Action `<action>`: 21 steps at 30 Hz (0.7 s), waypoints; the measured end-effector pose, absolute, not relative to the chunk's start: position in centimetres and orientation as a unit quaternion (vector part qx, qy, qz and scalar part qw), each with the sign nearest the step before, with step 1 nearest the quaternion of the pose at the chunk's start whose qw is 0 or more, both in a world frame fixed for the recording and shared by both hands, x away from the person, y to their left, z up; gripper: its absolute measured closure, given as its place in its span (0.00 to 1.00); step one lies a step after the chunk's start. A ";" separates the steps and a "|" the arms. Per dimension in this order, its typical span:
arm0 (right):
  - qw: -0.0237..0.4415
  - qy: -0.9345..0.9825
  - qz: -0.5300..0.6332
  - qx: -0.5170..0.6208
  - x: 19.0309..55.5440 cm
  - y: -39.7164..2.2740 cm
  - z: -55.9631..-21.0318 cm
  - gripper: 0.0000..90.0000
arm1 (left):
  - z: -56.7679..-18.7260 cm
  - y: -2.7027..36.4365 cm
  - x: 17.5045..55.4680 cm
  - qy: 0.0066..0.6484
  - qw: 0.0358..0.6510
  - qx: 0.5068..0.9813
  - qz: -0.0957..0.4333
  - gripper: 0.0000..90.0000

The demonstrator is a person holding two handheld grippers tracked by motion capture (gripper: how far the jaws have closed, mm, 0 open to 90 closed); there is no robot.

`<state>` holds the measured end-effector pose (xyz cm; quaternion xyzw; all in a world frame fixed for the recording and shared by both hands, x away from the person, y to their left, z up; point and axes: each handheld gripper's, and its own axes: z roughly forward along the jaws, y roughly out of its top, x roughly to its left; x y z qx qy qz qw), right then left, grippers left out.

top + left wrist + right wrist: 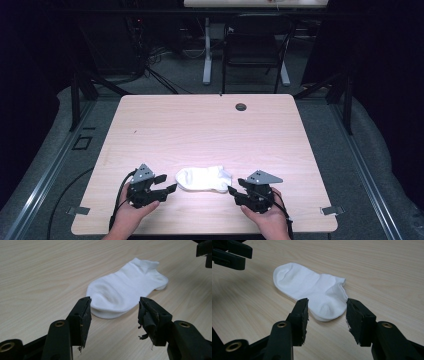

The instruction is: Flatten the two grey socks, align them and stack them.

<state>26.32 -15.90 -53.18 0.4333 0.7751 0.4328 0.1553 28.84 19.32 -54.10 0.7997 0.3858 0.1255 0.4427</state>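
A white ankle sock (204,179) lies flat on the wooden table (200,120) near its front edge, toe to the left and cuff to the right. My left gripper (167,183) sits just left of the toe, open and apart from the fabric. In the left gripper view the sock (125,287) lies just beyond the spread jaws of the left gripper (114,305). My right gripper (234,189) is at the heel end, open as well. The right gripper view has the heel of the sock (309,286) just past the right gripper (326,305), nothing pinched.
A small round cable hole (241,106) sits near the table's far edge. Beyond the table stand a black chair (252,50) and a white table leg (207,55). Bare wood stretches over the far half of the tabletop.
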 end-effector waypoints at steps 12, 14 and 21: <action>0.182 0.770 0.426 0.438 26.3 -16.6 -55.5 0.59 | -56.0 19.3 29.1 0.372 0.414 0.820 0.134 0.49; 0.175 0.773 0.420 0.441 26.4 -16.7 -55.9 0.58 | -56.3 19.1 29.1 0.369 0.413 0.822 0.133 0.49; 0.171 0.782 0.410 0.437 26.6 -16.3 -57.0 0.57 | -57.1 18.6 29.4 0.360 0.399 0.832 0.138 0.48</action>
